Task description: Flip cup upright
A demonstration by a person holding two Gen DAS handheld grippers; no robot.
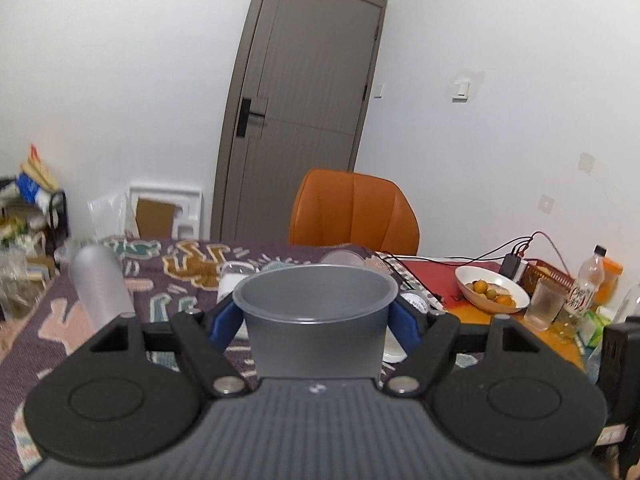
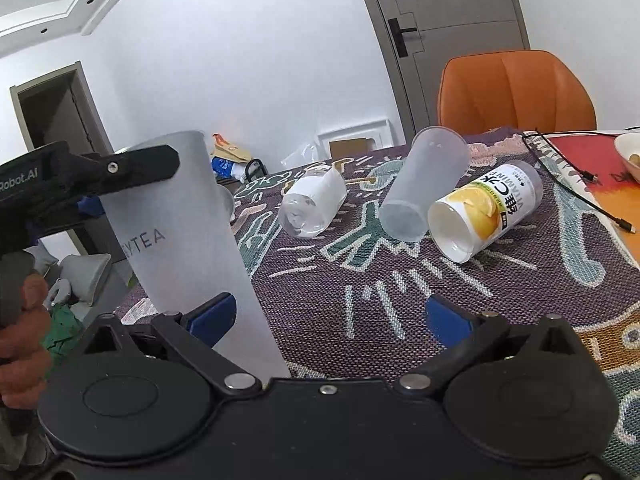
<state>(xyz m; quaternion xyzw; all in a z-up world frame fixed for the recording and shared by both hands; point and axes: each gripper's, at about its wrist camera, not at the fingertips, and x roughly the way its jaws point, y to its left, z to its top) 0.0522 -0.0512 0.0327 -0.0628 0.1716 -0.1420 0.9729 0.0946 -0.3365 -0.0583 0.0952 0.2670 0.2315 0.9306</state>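
Note:
My left gripper (image 1: 316,316) is shut on a frosted plastic cup (image 1: 314,320), held upright with its open mouth up. The same cup (image 2: 188,248), printed "YTEA", shows at the left of the right wrist view, with the left gripper (image 2: 80,176) clamped near its top. My right gripper (image 2: 332,316) is open and empty above the patterned tablecloth (image 2: 400,280). Its left blue fingertip (image 2: 212,316) sits beside the cup's lower wall. A second frosted cup (image 2: 424,184) lies on its side further back.
A clear bottle (image 2: 314,208) and a yellow-labelled canister (image 2: 486,210) lie on their sides on the cloth. Another frosted cup (image 1: 100,284) stands inverted at left. A bowl of fruit (image 1: 492,290), a glass (image 1: 546,304), bottles and cables sit at right. An orange chair (image 1: 354,212) stands behind.

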